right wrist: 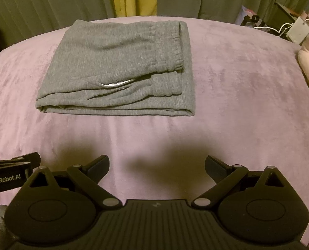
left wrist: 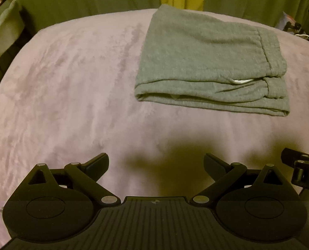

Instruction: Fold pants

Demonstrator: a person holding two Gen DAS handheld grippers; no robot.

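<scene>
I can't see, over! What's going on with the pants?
Left gripper open, right gripper open, both empty. Gray pants folded on purple blanket. Nothing blocking.

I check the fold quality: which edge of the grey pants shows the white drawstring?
The near edge of the folded pants, facing both tools: the white drawstring peeks out between its layers, beside the gathered waistband. The other edges show none.

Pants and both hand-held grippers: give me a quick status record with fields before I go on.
pants: grey pants lie folded into a compact rectangle on the pink blanket
drawstring: white drawstring peeks out between the layers
left hand-held gripper: left hand-held gripper open, empty, short of the pants, not touching them
right hand-held gripper: right hand-held gripper open, empty, also short of the pants
backdrop: green curtains behind the bed
task state: pants look folded
</scene>
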